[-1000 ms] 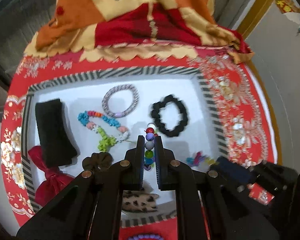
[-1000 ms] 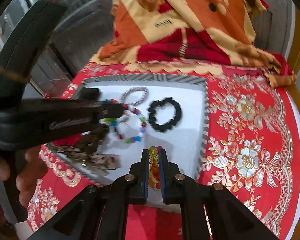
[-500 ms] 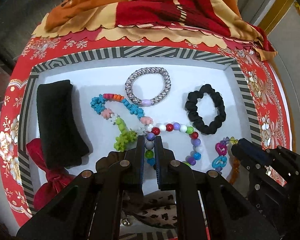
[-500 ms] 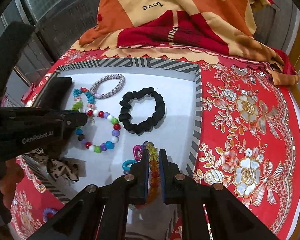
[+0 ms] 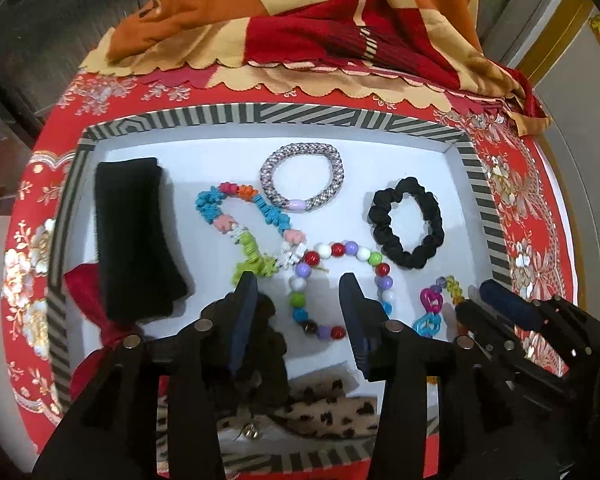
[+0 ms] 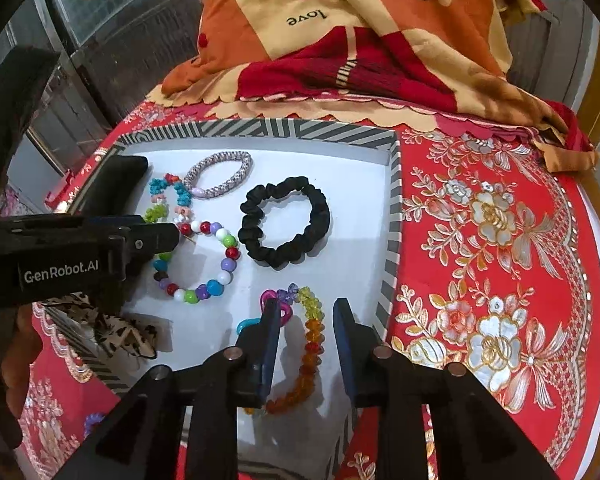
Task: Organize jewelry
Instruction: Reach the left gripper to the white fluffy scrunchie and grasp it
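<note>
In the striped tray [image 5: 476,184], the round-bead bracelet [image 5: 340,280] is straddled by the left gripper [image 5: 300,292], jaws spread; light, rolling beads are best pinched across the strand. The amber crystal strand [image 6: 310,344] lies limp between the right gripper [image 6: 306,316]'s parted jaws.

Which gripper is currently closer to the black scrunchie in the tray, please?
Left, narrowly. The left gripper straddles the round-bead bracelet lying right beside the black scrunchie; the right gripper sits nearer the camera over the amber bracelet.
</note>
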Tool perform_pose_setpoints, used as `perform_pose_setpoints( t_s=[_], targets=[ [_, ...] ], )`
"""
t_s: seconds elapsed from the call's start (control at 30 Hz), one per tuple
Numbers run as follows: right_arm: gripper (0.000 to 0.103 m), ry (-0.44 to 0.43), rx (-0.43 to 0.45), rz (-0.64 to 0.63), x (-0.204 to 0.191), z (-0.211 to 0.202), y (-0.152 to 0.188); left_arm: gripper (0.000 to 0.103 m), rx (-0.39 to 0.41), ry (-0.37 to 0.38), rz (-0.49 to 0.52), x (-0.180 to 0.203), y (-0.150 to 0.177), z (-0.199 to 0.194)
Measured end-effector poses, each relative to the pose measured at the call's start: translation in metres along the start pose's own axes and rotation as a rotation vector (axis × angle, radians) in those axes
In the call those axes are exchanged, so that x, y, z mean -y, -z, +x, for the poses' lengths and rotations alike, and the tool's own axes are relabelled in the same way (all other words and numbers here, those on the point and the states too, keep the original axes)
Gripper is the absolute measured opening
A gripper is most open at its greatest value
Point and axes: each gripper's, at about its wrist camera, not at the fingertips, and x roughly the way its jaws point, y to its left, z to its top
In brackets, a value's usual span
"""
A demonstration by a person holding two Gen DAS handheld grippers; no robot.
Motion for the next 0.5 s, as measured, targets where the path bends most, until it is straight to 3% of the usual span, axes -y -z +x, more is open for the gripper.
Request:
perform_pose_setpoints(
  t_s=[0.3,0.5],
  targets=[
    [0.026,-0.014,0.079,-0.031,-0.018,-0.062,0.02,0.045,0.072,-0.075,0.043,-0.008,0.033,-0.048],
    [0.028,-0.007,0.11,-0.013,-0.031,-0.101,0.039,0.046,0.118,-0.079,0.052,-0.014,0.061,-0.084]
  ],
)
